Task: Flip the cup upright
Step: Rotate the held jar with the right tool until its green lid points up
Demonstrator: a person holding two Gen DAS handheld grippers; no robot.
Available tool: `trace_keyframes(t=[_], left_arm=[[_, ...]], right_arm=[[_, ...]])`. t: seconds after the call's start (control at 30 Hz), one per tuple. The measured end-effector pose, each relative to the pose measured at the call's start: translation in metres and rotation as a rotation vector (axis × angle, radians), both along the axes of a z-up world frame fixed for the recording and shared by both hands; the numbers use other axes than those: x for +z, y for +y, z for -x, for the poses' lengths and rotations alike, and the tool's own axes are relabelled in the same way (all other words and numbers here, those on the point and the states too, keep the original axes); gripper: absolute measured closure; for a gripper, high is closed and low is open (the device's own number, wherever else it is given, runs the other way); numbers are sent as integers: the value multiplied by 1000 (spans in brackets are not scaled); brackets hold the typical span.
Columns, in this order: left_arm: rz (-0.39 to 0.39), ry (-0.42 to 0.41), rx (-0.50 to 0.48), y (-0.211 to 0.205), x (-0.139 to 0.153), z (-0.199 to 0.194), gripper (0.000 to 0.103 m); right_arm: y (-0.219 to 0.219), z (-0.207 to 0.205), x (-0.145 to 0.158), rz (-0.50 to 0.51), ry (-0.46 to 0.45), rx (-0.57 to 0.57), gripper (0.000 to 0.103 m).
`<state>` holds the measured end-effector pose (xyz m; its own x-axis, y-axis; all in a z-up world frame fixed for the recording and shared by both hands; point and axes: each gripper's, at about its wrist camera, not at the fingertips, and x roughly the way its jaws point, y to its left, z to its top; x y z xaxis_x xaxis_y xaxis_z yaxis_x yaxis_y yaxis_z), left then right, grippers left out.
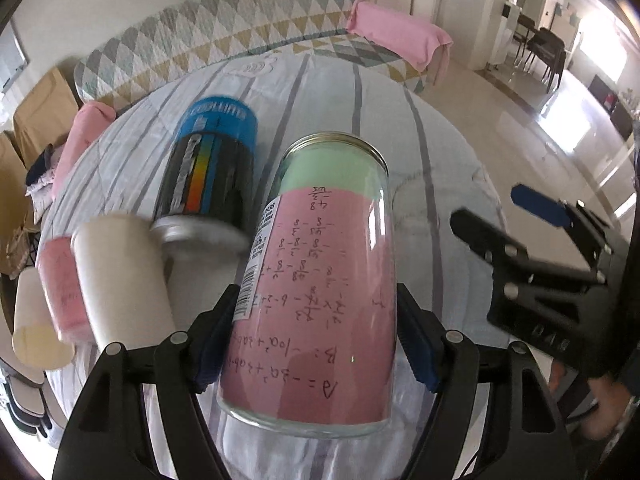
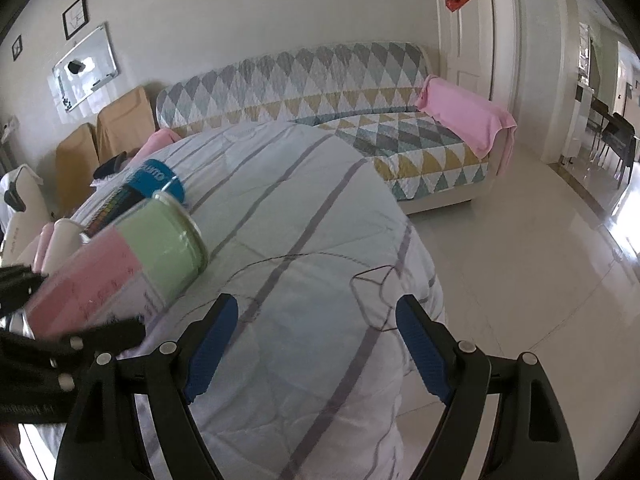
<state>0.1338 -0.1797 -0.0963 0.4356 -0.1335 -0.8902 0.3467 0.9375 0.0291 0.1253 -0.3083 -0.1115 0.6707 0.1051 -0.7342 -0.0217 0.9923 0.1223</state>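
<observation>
Left wrist view. The left gripper [image 1: 316, 336] is clamped on the glass cup [image 1: 320, 280], its blue pads [image 1: 418, 356] pressing the two sides of the lower wall. The cup is clear glass lined with pink and green paper carrying handwritten sums that read inverted; a barcode label runs along its left side. Its metal-edged rim points away from the camera and its thick base lies nearest the camera, so the cup sits tilted above the striped quilt [image 1: 420, 184]. Just beyond it to the left lies a blue-and-black can [image 1: 212, 164] with a rainbow stripe, on its side. Further left stand a white paper cup [image 1: 120, 276], a pink cup [image 1: 64, 284] and a cream cup [image 1: 34, 324], all blurred. The right gripper [image 1: 516, 216] enters from the right edge, fingers apart, holding nothing and clear of the cup. A patchwork sofa [image 1: 240, 24] with a pink towel [image 1: 400, 36] stands behind.

Right wrist view. The right gripper [image 2: 316, 348] hangs over the quilt [image 2: 304, 240], its blue-padded fingers [image 2: 212, 348] spread wide with only bedding between them. The glass cup [image 2: 132, 260] appears at the left, held slanted, green end and rim uppermost toward the can [image 2: 148, 184]. The left gripper's black frame [image 2: 48, 348] crosses its lower end. A whiteboard [image 2: 84, 66] hangs on the wall above the sofa [image 2: 320, 92].
</observation>
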Motion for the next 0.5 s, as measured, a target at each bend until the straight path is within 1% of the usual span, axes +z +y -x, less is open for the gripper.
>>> trace_keyframes(t=[0.13,0.23,0.37,0.43,0.47,0.5], left_arm=[[10,-3,5,13,0,15,28],[25,-2,12,21,1,19,28],[40,-11,20,28,0,24,27],[38,-29,18,31,3,27,19],[35,-42,13,34,6,29,11],[34,-53,11,34,8,31,9]], right_arm=[[9,4,3,-43,19,13,21],[18,9,5,-72,23,31,20],[29,13,3,-83,36,48,20],[33,16,4,-87,41,46,20],[34,18,5,-94,42,45,20],[34,19,6,-102,42,45,20]])
